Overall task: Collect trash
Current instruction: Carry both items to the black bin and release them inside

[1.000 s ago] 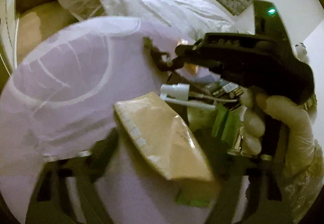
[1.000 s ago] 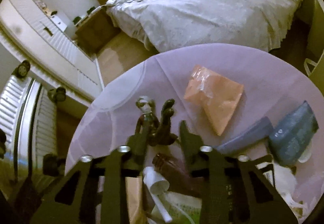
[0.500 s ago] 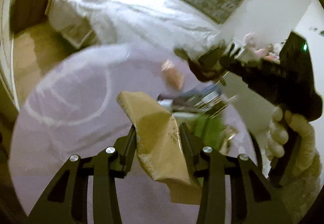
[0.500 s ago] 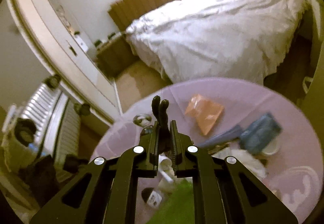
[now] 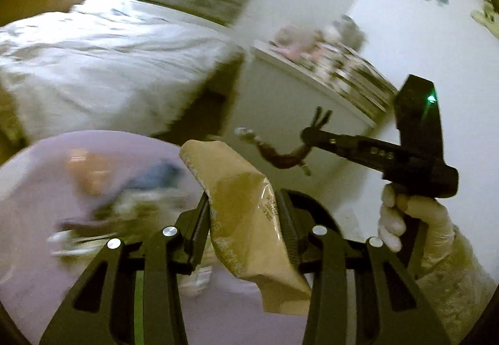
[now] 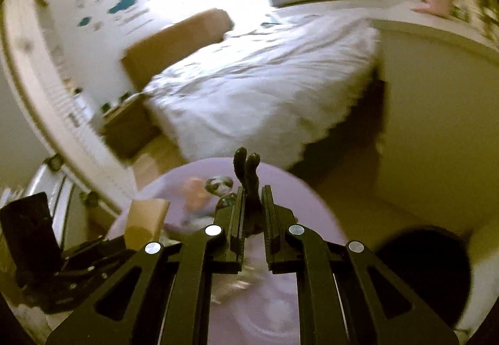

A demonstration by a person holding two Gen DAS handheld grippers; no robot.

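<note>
Gripping the tan packet (image 5: 246,214), left tongs (image 5: 244,222); right tongs (image 6: 252,204) pinch a figurine (image 6: 248,186).

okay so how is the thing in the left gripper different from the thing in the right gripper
The left gripper is shut on a tan packet: flat, crinkly and wide, so the jaws stand well apart. The right gripper is shut on a small dark figurine: thin and rigid, so the jaws nearly meet. The tan packet sticks out above and below the jaws; the dark figurine pokes up legs first. Both are lifted off the purple table.
</note>
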